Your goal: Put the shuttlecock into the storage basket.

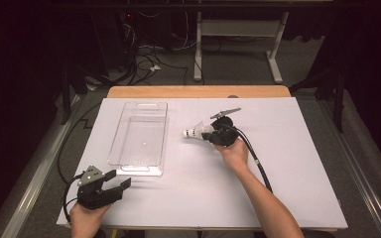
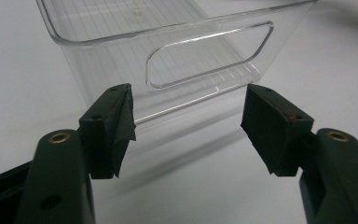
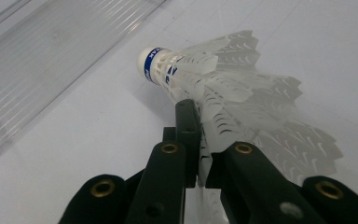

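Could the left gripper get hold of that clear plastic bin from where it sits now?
Probably yes. The left gripper is open, its jaws aimed at the clear bin and its handle cutout, with bare table between them.

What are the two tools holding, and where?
The right tool pinches the shuttlecock by its feather skirt. The left tool is open and holds nothing; it faces the clear bin.
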A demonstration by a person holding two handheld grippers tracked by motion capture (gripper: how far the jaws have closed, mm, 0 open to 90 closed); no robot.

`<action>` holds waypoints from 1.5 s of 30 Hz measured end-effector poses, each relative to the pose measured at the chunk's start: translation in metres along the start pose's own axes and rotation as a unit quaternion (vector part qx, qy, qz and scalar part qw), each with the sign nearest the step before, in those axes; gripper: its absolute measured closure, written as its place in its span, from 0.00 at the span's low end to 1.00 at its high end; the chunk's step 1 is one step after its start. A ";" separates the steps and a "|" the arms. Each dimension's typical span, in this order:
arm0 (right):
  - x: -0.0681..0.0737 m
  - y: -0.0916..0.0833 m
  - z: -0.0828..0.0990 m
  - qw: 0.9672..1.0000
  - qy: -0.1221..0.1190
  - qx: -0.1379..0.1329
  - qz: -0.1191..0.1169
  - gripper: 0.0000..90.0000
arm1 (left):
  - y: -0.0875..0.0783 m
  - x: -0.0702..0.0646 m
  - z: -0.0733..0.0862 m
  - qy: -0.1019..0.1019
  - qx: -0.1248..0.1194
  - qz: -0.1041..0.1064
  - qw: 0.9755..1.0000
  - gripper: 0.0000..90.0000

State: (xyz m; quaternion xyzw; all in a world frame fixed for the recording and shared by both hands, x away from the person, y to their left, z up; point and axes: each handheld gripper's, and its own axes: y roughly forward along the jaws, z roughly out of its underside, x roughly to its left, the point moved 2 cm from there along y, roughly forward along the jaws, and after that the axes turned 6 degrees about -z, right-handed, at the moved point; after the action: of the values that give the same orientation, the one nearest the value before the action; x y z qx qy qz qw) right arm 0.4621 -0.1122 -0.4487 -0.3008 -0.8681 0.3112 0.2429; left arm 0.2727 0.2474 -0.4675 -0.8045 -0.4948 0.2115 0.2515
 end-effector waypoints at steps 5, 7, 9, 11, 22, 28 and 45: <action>0.003 -0.002 -0.003 1.000 -0.003 -0.002 -0.005 0.99 | -0.001 0.001 0.000 -0.001 -0.003 -0.002 1.000 0.39; 0.004 -0.002 -0.004 1.000 -0.002 -0.003 -0.007 0.99 | -0.001 0.001 0.000 -0.002 -0.003 -0.002 1.000 0.39; 0.005 -0.003 -0.006 1.000 -0.004 -0.004 -0.009 0.99 | -0.001 0.001 0.000 -0.003 -0.004 -0.002 1.000 0.39; 0.006 -0.003 -0.007 1.000 -0.005 -0.005 -0.010 0.99 | -0.002 0.002 0.000 -0.003 -0.004 -0.001 1.000 0.39; 0.006 -0.006 -0.010 1.000 -0.006 -0.004 -0.011 0.99 | -0.002 0.003 -0.001 -0.003 -0.005 -0.002 1.000 0.39; 0.006 -0.007 -0.011 1.000 -0.007 -0.002 -0.012 0.99 | -0.001 0.003 -0.002 -0.005 -0.004 -0.004 1.000 0.39; 0.012 -0.009 -0.021 1.000 -0.014 0.001 -0.018 0.99 | -0.003 0.008 0.000 -0.011 -0.004 -0.012 1.000 0.39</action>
State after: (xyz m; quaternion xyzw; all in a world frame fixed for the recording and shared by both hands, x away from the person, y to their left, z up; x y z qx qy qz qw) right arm 0.4630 -0.1014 -0.4257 -0.2805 -0.8763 0.3122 0.2365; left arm 0.2744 0.2559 -0.4660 -0.7972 -0.5078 0.2153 0.2455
